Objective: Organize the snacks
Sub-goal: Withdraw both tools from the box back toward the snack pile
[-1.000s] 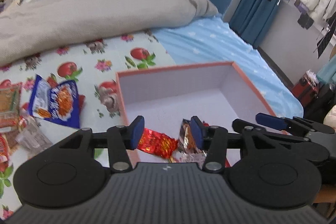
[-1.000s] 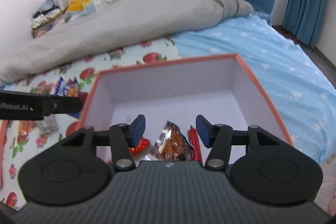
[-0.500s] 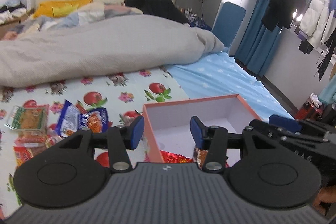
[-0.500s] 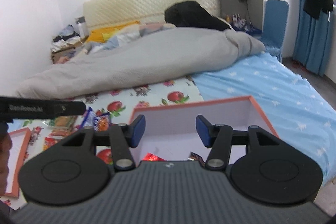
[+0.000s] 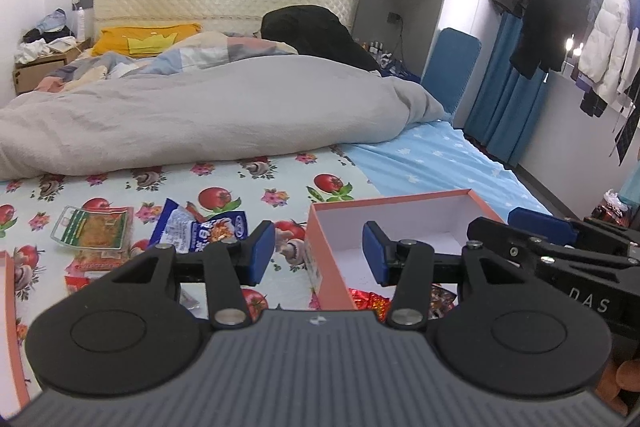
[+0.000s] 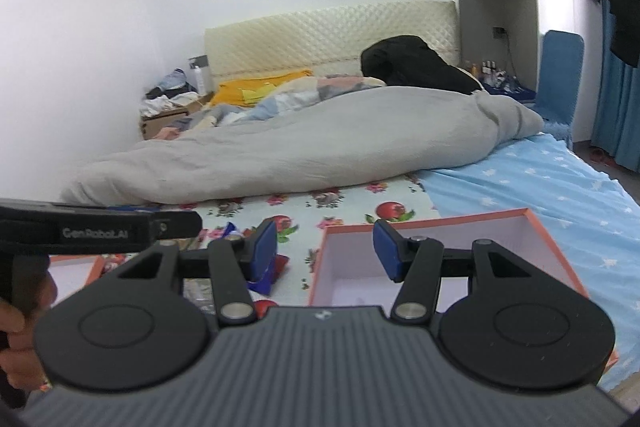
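— Snacks first: where are the ones not yet boxed?

— Loose on the bed, on the tomato-print sheet. A blue-and-white packet lies nearest, with a flat green-and-orange packet just beyond it on its left, and a few more wrappers under those. All of them sit left of the orange box.

— And the box itself?

— Open, white inside, with a red wrapper and another one beside it at the near end. Most of the floor of it looks bare.

— So which claw is better placed for the next packet?

— I'd say the left claw. It is aimed at the box's left wall, and the blue-and-white packet shows just past its left finger, up and to the left. The right claw straddles the same wall in its own view, but the left tool stands between it and the pile, so it is the farther one.

— Are they carrying anything?

— No. Both have their jaws about half apart with nothing between the blue pads.

— How does that blue-and-white packet lie?

— Its long side runs across the left claw's view, slightly tilted and crumpled. My guess is that the claw must swing left and dip, then bite across the short width or take an edge.

— Anything in the way?

— The packets overlap, so one could drag its neighbour. I cannot tell how many lie underneath.
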`<state>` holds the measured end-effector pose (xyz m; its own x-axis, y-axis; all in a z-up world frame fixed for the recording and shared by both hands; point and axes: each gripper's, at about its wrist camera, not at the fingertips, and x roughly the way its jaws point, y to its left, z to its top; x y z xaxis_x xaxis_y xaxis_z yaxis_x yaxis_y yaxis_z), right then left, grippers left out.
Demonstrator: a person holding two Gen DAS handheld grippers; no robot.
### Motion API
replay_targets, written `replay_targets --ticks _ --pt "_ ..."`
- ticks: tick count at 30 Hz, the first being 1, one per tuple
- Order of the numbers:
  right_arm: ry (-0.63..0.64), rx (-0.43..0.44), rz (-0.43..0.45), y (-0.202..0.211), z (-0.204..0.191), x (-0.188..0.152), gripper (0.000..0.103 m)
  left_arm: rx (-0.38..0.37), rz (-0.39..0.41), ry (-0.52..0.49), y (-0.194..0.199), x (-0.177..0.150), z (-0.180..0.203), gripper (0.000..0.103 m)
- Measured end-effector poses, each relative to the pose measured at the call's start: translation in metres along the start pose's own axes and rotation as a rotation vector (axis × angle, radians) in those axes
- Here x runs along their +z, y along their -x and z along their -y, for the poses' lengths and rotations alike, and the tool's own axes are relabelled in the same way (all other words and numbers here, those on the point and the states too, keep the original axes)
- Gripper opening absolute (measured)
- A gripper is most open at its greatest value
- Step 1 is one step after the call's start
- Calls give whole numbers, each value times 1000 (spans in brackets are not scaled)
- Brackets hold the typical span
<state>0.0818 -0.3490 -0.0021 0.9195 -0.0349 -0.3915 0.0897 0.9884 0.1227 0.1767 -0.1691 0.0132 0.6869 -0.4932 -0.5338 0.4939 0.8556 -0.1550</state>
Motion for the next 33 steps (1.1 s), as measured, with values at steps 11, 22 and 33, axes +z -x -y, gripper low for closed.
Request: replay_targets --ticks 11,22,33 --pt "-15 23 35 12 -31 -21 56 44 10 -3 26 -30 -22 54" --pt "-13 44 5 13 -61 -48 56 82 16 -13 43 -67 -46 54" --pt "15 85 -6 11 -89 -69 56 146 5 54 54 -106 -75 54"
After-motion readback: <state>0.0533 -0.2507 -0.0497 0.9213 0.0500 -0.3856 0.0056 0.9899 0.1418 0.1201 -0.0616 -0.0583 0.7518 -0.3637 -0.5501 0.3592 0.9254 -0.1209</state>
